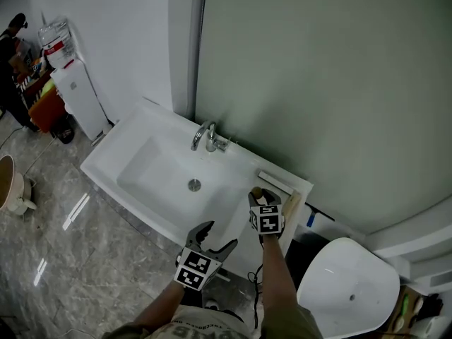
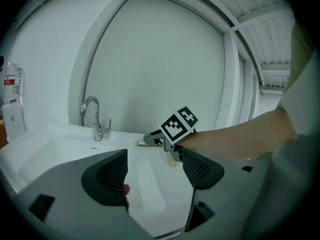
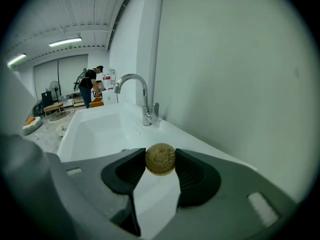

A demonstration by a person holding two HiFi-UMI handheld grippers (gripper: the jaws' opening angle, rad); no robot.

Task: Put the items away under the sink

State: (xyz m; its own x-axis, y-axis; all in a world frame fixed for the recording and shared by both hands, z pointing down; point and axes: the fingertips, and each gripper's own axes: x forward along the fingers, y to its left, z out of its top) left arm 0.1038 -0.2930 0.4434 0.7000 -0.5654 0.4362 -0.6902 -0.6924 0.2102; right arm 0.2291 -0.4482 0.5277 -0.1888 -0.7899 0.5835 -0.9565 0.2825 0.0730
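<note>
The biggest risk is a drop. The right gripper [image 3: 160, 166] has its jaws clamped on a round tan item [image 3: 160, 158], and they grip only its curved edge at two small spots. A tilt or a quick swing down towards the space under the sink could probably roll it out. It would then fall onto the hard white counter [image 1: 168, 128] or the grey stone floor [image 1: 85, 260]. A lesser risk is a knock: the item hangs just above the counter's right end, close to the wall [image 1: 318, 83]. Lowering it past the front rim could therefore clip that edge. The left gripper [image 2: 154, 164] has its jaws apart and holds nothing. It hovers near the front rim, beside the right arm, where the two could get in each other's way. The storage under the sink shows in no view, so any obstruction there cannot be judged.

The room is a bright washroom. A toilet [image 1: 346, 288] stands at the right and a water dispenser [image 1: 78, 94] at the left, with a person [image 1: 10, 69] beyond it. The counter is bare and glossy around its basin [image 1: 159, 175] and chrome faucet [image 1: 205, 136].
</note>
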